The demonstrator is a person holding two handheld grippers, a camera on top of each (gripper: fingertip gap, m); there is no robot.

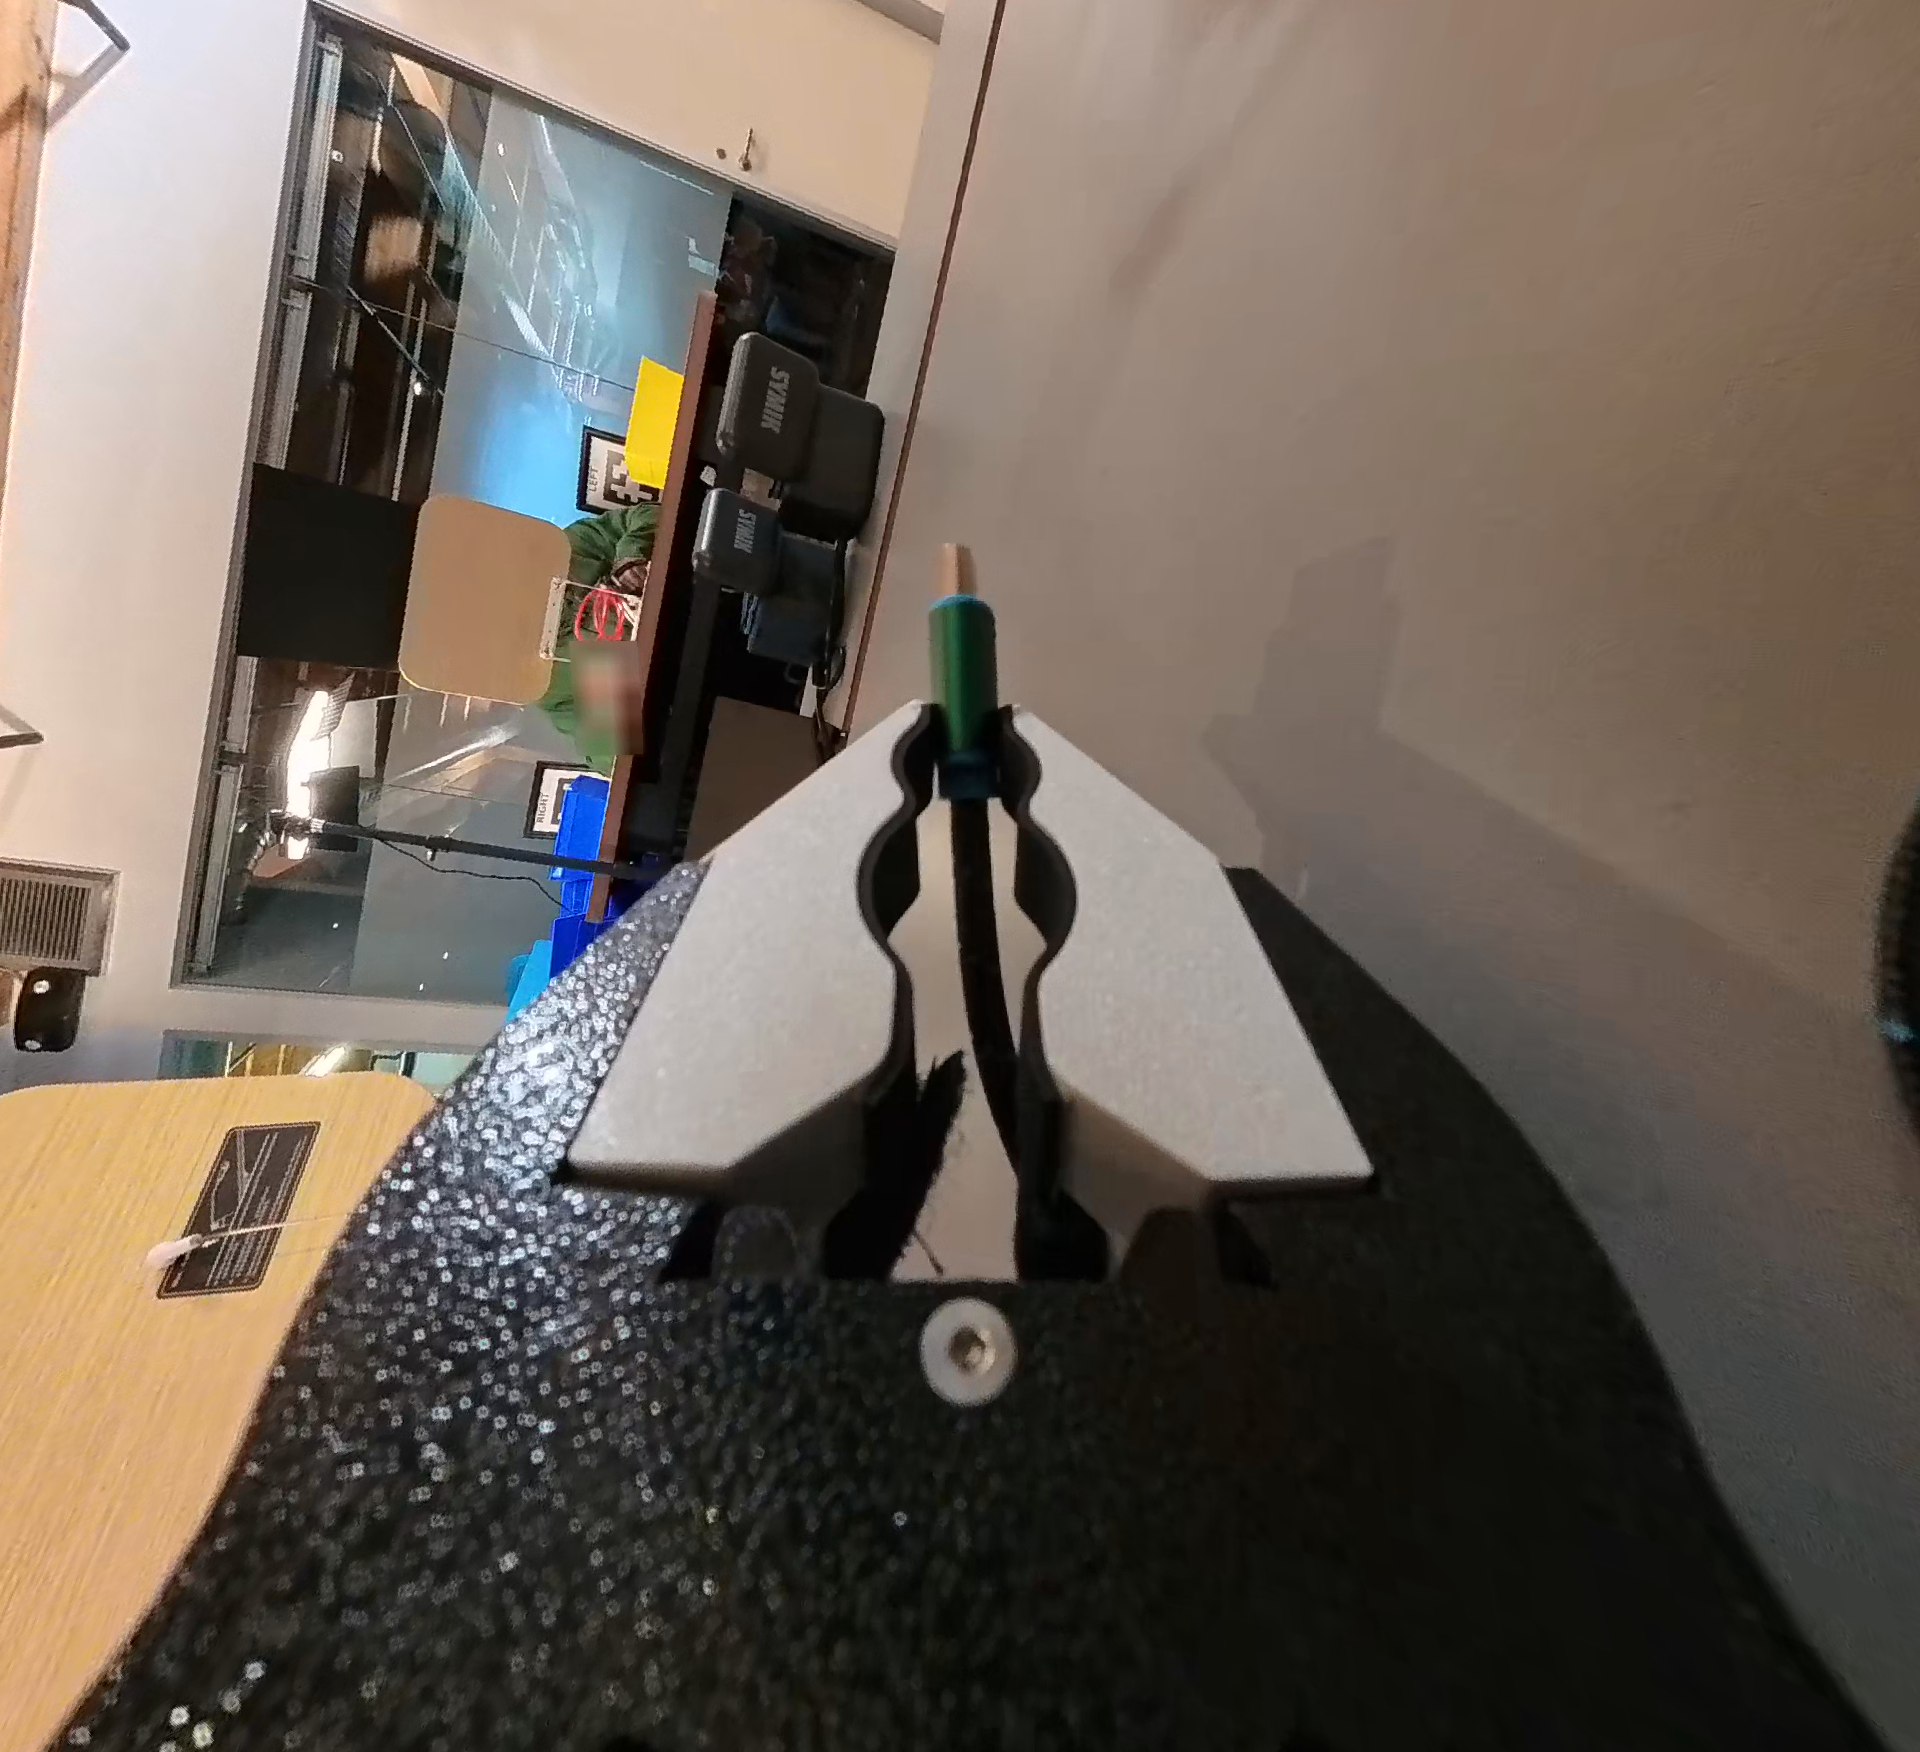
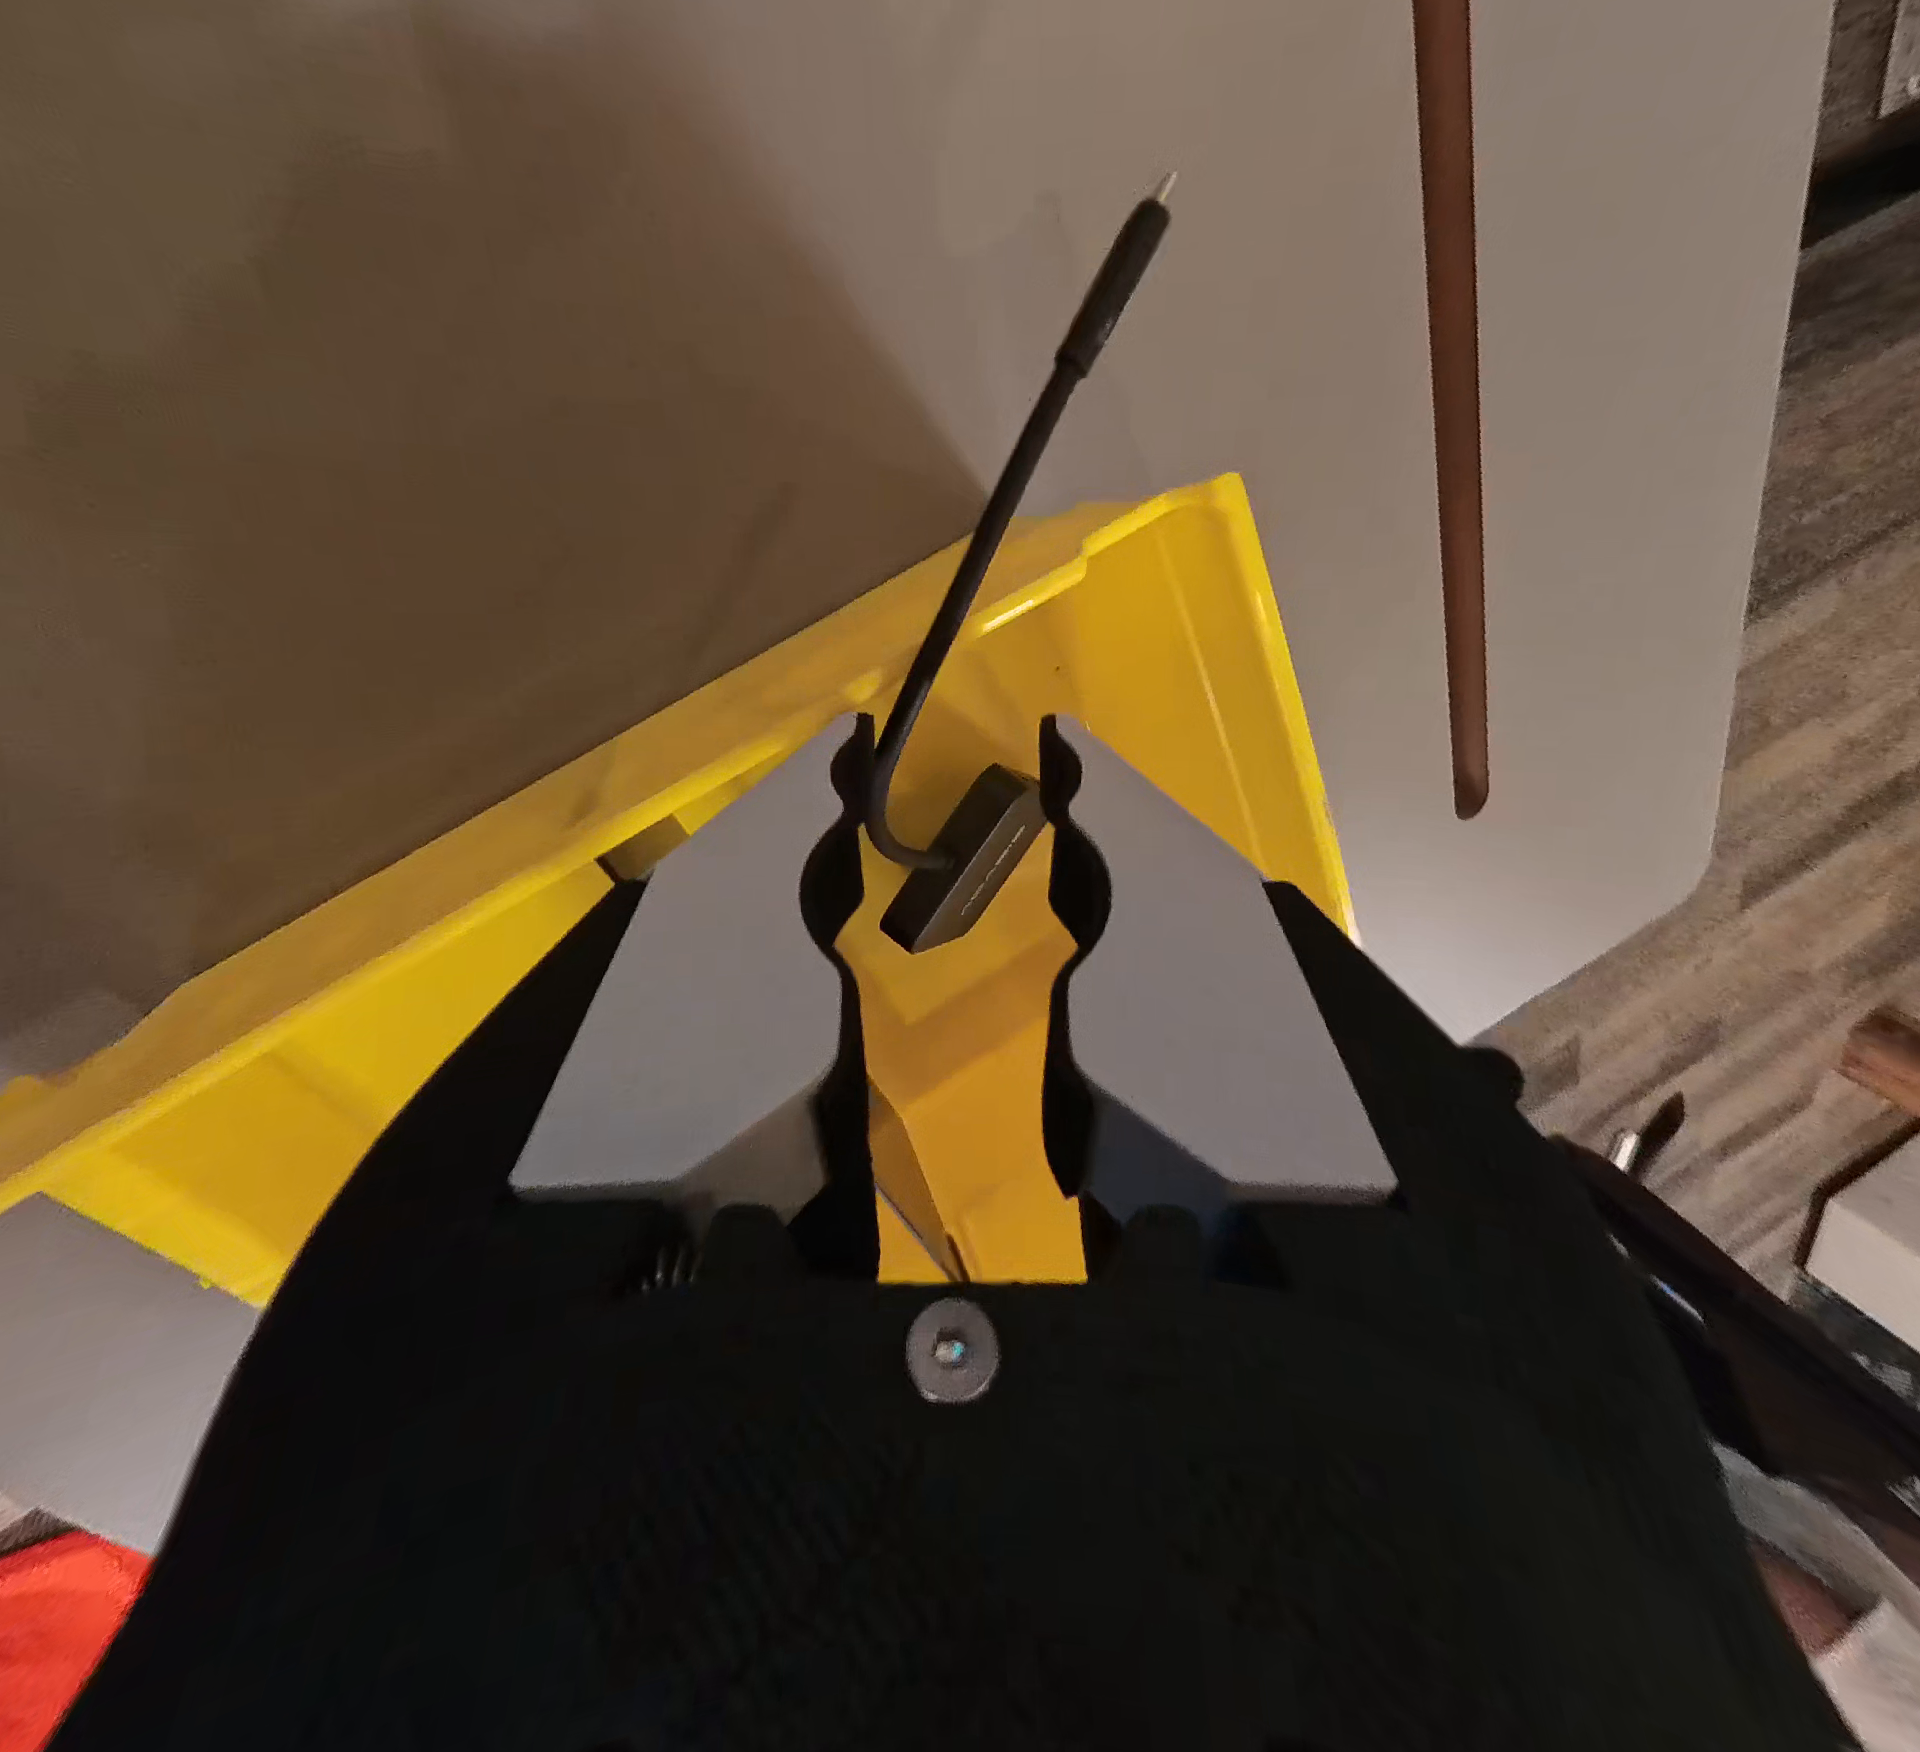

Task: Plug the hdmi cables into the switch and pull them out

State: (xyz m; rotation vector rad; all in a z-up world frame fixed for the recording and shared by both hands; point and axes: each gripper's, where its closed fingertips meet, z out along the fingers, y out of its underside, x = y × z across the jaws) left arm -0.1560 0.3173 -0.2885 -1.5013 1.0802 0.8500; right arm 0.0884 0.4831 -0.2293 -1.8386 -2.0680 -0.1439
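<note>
Bin: yellow bin (image 2: 1174, 622) lies behind the right gripper (image 2: 951, 772); contents hidden.
Room: bare white table (image 2: 623, 144) from 9 to 12 o'clock, edge at 2 o'clock.
Switch: switch (image 2: 961, 861) is pinched at the tips, lead pointing to 1 o'clock.
Cable: left gripper (image 1: 964, 736) is clamped on the green plug (image 1: 961, 663), pointing to 12 o'clock, cable (image 1: 982, 933) trailing back between the fingers.

Left gripper (image 1: 966, 726): matt grey plastic fingers (image 1: 790, 954), grainy black body. Plug (image 1: 964, 663) has a glossy green metal-look shell; its cable (image 1: 982, 913) looks braided. Bin (image 2: 1195, 663): smooth glossy yellow plastic. Switch (image 2: 961, 866): dark satin casing.
</note>
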